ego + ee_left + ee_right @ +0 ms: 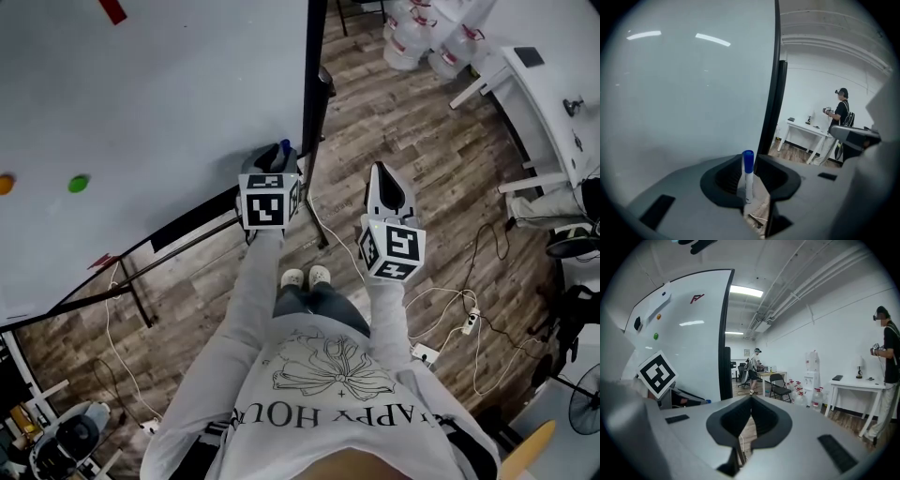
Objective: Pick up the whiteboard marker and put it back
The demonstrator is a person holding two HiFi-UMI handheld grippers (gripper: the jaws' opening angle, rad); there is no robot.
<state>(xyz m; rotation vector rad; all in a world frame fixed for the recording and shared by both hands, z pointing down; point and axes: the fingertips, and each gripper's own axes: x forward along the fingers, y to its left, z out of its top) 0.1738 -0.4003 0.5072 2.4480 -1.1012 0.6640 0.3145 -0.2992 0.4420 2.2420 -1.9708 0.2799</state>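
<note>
A white whiteboard marker with a blue cap [748, 176] stands upright between the jaws of my left gripper [749, 164], which is shut on its barrel. In the head view the blue cap [285, 147] pokes out past the left gripper [278, 157], close to the lower right edge of the big whiteboard [141, 122]. The whiteboard [684, 93] fills the left of the left gripper view, with its black frame [774, 93] just ahead. My right gripper [380, 172] hovers over the wooden floor to the right; its jaws [751, 400] meet with nothing between them.
Orange and green magnets [79, 183] and a red one [112, 9] stick to the board. Stand legs [131, 281] and cables [450, 323] cross the floor. Water jugs [417, 37] and a white table [548, 103] stand at the far right. A person [841, 115] stands by another table.
</note>
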